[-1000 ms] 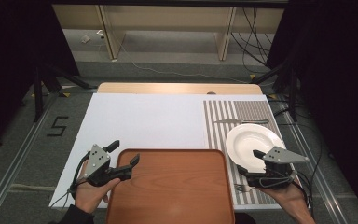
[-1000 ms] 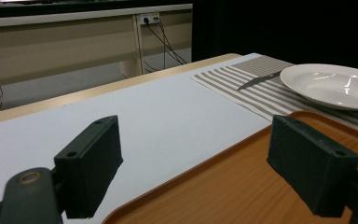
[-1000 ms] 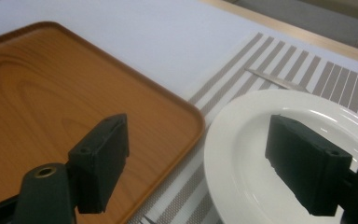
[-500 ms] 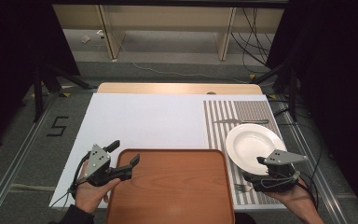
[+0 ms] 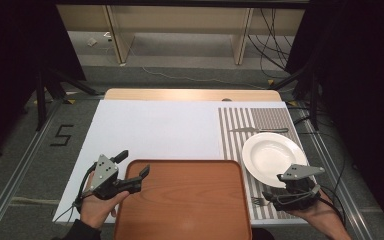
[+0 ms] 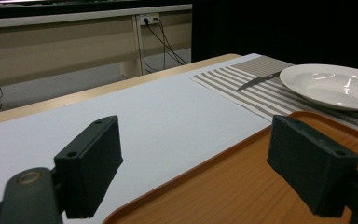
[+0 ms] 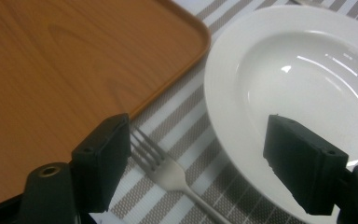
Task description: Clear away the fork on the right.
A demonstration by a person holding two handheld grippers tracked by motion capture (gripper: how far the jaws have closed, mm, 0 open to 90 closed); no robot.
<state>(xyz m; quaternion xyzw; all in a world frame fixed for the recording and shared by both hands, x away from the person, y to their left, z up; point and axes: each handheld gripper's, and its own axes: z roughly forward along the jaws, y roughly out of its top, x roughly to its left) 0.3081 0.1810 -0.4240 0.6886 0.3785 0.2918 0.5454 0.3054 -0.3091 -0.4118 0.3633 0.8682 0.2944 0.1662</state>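
My high camera sits above my side of the table [image 5: 150, 130] and looks forward and down across it to the floor beyond. My left gripper camera rides low at the tray's [image 6: 242, 186] left edge, looking level across the table toward the plate [image 6: 335, 86] and knife [image 6: 257, 80]. My right gripper camera looks steeply down, close over the fork [image 7: 168, 168], tray corner and plate. All three views share tray and plate.

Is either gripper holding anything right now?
No. The left gripper is open above the tray's edge; the right gripper is open over the fork.
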